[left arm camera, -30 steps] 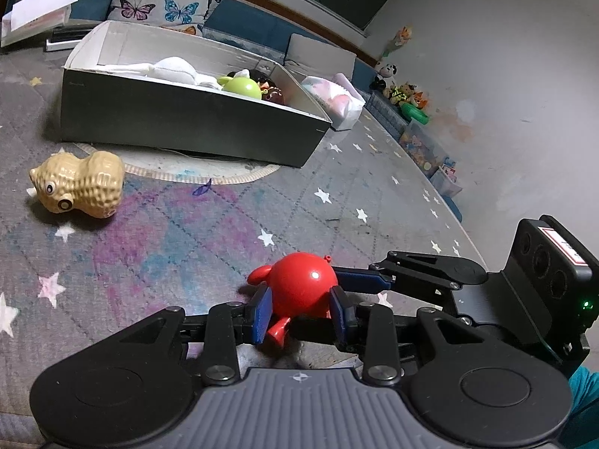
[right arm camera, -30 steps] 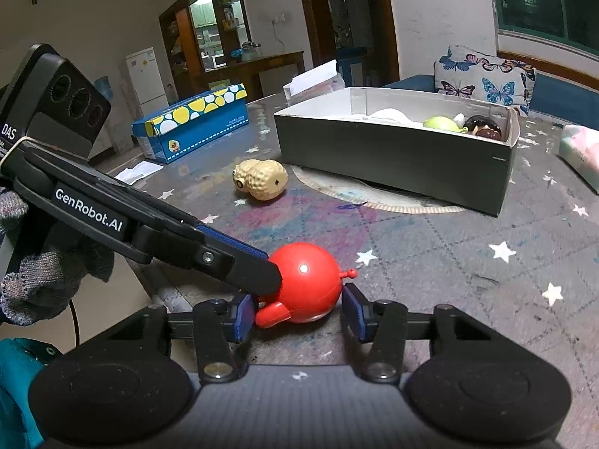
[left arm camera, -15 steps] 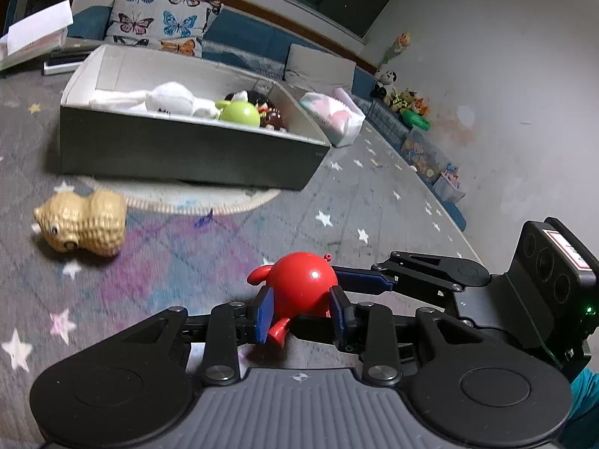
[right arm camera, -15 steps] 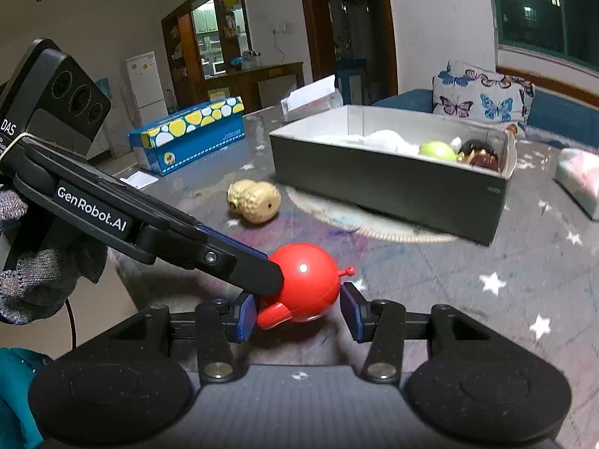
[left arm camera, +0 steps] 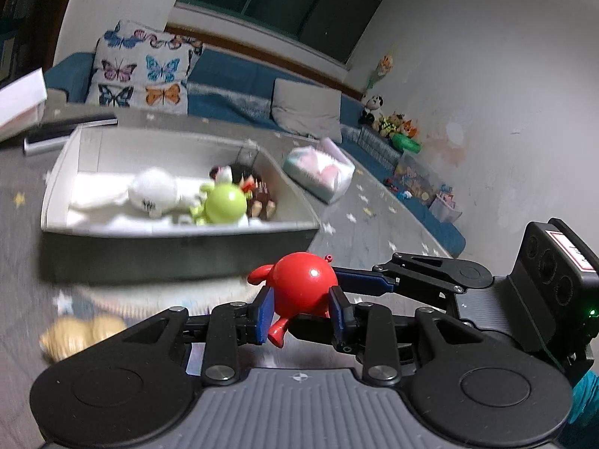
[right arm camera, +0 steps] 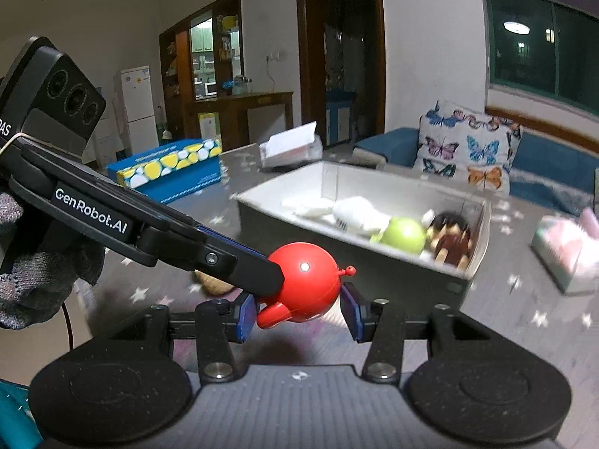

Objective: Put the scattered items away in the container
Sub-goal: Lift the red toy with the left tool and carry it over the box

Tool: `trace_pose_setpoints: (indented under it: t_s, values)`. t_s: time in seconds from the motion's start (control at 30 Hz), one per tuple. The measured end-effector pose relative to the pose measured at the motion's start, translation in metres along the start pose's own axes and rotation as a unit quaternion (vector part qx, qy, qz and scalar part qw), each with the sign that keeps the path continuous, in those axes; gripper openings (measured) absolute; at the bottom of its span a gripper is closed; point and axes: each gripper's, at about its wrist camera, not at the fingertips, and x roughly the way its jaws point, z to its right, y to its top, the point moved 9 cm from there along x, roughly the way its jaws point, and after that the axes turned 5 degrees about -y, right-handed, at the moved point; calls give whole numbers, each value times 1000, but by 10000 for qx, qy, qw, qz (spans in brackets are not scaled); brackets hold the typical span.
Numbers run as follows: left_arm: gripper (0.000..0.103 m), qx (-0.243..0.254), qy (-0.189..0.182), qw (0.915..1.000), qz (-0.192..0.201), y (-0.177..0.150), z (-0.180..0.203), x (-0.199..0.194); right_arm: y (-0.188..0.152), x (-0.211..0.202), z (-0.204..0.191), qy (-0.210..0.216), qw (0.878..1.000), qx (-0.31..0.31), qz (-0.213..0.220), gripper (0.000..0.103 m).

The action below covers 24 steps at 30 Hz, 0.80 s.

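Observation:
A round red toy (left arm camera: 304,287) (right arm camera: 305,288) is held in the air in front of the grey box (left arm camera: 112,250) (right arm camera: 374,269). My left gripper (left arm camera: 301,316) is shut on it, pads on both sides. My right gripper (right arm camera: 297,308) sits around the toy; its left pad touches it and its right pad stands a little off. The box holds a white plush (left arm camera: 153,192), a green toy (left arm camera: 224,205) (right arm camera: 406,235) and a brown toy (right arm camera: 451,241). A tan peanut toy (left arm camera: 80,335) lies on the table, lower left.
A pink and white packet (left arm camera: 318,174) (right arm camera: 561,250) lies right of the box. A blue and yellow carton (right arm camera: 168,166) and a white paper box (right arm camera: 290,147) stand behind. The star-patterned cloth (left arm camera: 22,299) covers the table. A sofa with a butterfly pillow (left arm camera: 142,71) lies beyond.
Both grippers have risen with the red toy and moved toward the box, which now looks closer and is seen from above. The peanut toy has dropped lower left in view.

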Motion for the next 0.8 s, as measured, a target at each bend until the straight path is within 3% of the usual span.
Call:
trace_pose_setpoints:
  t_s: [0.47, 0.8]
  values:
    - [33, -186, 136, 9992, 317, 84, -41, 36, 67, 61, 47, -334, 9990, -268, 121, 47]
    - [32, -568, 49, 9982, 204, 116, -80, 86, 82, 117, 95, -481, 9986, 66, -192, 47]
